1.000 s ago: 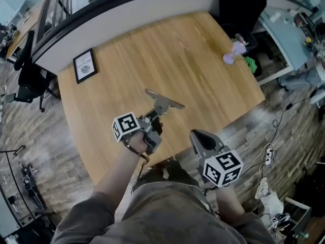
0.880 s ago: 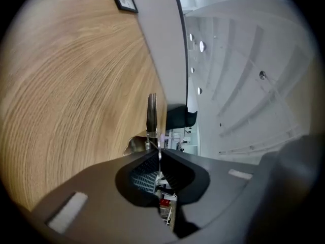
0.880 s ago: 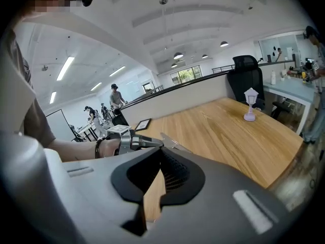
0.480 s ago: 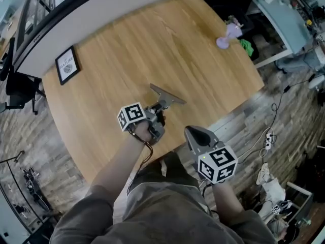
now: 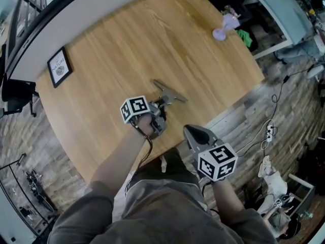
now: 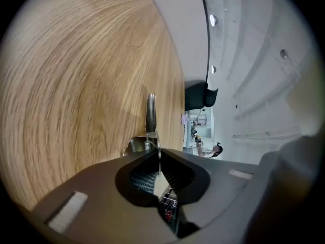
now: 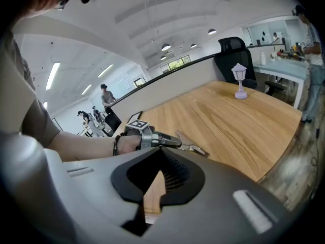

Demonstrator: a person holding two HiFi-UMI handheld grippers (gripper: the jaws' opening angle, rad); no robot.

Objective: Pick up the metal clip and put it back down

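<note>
The metal clip, a grey spring clamp with a wide flat blade, hangs low over the round wooden table. My left gripper is shut on its handle end. In the left gripper view the clip stands edge-on between the closed jaws, its springs showing just past my left gripper. Whether the clip touches the wood I cannot tell. My right gripper hovers at the table's near edge, to the right of the clip. It is shut and holds nothing, and it looks toward the clip.
A framed picture lies at the table's far left. A small purple lamp stands at the far right edge. A black office chair sits behind the table. Cables and a power strip lie on the floor to the right.
My left gripper has come down toward the table with the clip still in it. The right gripper has sunk a little beside the table's edge.
</note>
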